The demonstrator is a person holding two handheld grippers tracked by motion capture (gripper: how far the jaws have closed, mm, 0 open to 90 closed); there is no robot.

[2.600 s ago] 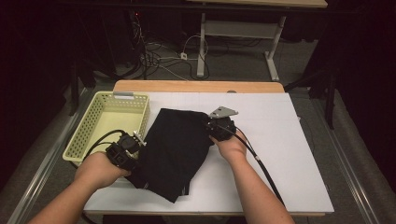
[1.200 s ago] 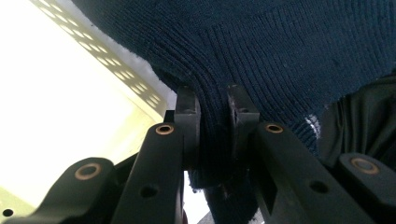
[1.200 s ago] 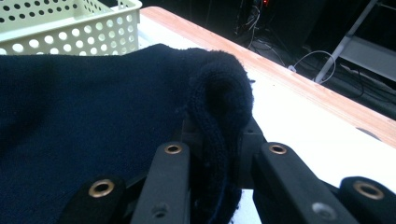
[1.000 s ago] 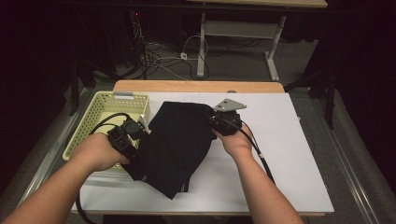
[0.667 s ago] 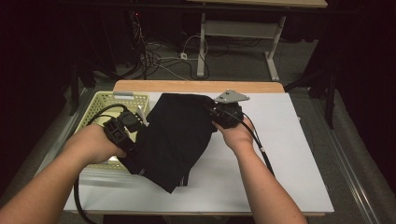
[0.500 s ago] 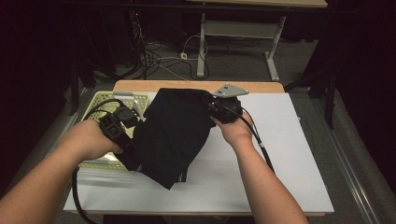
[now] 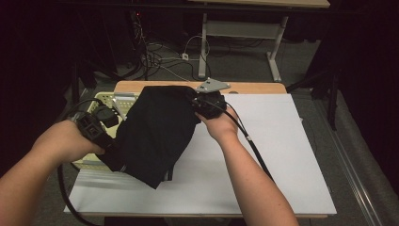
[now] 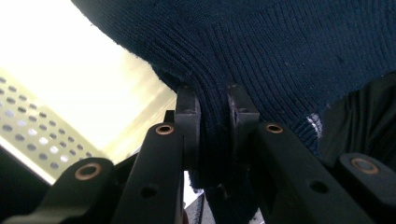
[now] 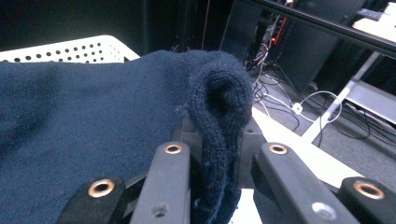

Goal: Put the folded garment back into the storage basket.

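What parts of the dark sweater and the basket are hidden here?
- Basket: high view, most of it covered by the sweater and left gripper.
- Sweater's overall shape: folded and bunched; both gripper views cut it off.
- Right gripper: pads buried in knit.

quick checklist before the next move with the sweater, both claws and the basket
1. Left claw shut on the sweater: ok, knit is pinched between the jaws.
2. Right claw shut on the sweater: ok, a rolled edge is clamped between the jaws.
3. Sweater fully off the table: cannot tell, its lower end hangs down close to the white top.
4. Basket free to take it: cannot tell, the sweater and the left hand cover most of it.
5. Cables clear of the sweater: ok, each trails back beside its arm.
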